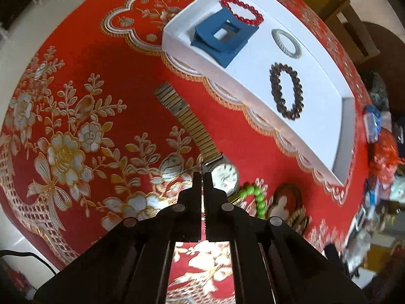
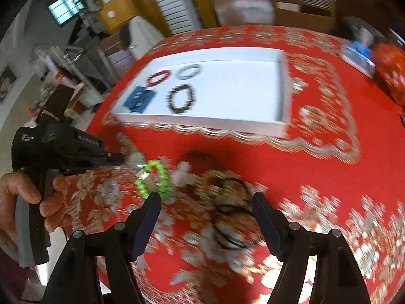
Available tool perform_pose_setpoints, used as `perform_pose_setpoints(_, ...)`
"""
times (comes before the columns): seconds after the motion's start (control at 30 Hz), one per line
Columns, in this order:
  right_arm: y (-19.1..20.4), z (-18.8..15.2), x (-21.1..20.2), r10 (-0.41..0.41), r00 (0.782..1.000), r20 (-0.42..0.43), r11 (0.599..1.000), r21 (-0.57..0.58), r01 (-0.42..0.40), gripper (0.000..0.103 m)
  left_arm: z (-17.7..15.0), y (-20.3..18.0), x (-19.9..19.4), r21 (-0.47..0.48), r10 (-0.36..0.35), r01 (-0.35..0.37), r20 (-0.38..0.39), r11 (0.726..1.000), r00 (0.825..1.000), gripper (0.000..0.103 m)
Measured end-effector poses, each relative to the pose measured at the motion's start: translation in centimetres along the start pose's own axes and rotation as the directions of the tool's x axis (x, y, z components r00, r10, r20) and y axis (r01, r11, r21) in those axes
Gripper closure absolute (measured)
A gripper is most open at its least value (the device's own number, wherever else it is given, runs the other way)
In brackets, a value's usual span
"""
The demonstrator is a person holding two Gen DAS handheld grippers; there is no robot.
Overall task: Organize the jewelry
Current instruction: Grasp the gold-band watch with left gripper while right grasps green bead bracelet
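Left wrist view, left to right: the watch (image 1: 202, 136) is laid on the red tablecloth (image 1: 76, 76), its gold band running as a long axis from upper left down to the dial, which lies just beside the tips of the left gripper (image 1: 202, 177). The jaws are seen closed together with nothing visibly clamped between them. To the right, the green bead bracelet (image 1: 255, 197) and a tangle of necklaces (image 1: 288, 202) are found; above, the white tray (image 1: 341, 126) already carries a blue box (image 1: 222, 38), a red bracelet (image 1: 243, 10), a silver bangle (image 1: 287, 43) and a dark bracelet (image 1: 286, 91).

Right wrist view, left to right: a hand (image 2: 22, 197) is shown holding the left gripper level with the watch; the right gripper (image 2: 206, 197) is held well open and empty, the necklaces lying between and just ahead of its fingers. The watch is judged nearer the left gripper, the necklaces nearer the right.
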State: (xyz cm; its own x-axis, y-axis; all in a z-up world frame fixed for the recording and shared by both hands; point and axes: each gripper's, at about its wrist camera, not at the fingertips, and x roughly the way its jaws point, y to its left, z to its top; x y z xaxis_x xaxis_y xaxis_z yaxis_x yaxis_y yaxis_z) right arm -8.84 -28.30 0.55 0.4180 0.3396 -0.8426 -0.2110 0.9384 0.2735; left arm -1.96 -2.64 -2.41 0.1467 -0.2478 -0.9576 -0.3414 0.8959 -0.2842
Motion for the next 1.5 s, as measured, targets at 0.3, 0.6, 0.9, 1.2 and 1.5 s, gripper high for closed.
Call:
perform_pose_setpoints(0.3,3.4,0.8,2.5,0.030,0.998,-0.051,0.997,-0.063,-0.033,0.031,-0.7,1.6,-1.0,-0.045,-0.099,0.099,-0.006,0.994,0.995,0.062)
perform_pose_setpoints(0.6,2.1,-0.2,1.9,0.030,0.998,-0.056,0.999,-0.011,-0.030,0.031,-0.9,-2.3,1.2,-0.026,0.066,-0.066,0.023,0.997,0.998,0.058)
perform_pose_setpoints(0.9,1.8,-0.6,1.7,0.045,0.997,-0.056,0.999,-0.002,-0.045,0.031,-1.6,-5.0,2.0,0.092,0.147,-0.152,0.062,0.984,0.987,0.068)
perform_pose_setpoints(1.2,4.2,0.8,3.8,0.080,0.993,-0.082,0.995,-0.059,-0.085,0.031,0.3,2.9,-1.4,0.017,0.044,-0.044,0.013,0.999,0.999,0.068)
perform_pose_setpoints(1.5,7.4,1.6,7.0,0.082,0.987,-0.135,0.981,-0.164,-0.104,0.043,1.1,6.0,-6.4,-0.015,-0.026,0.027,0.061,1.000,0.998,0.068)
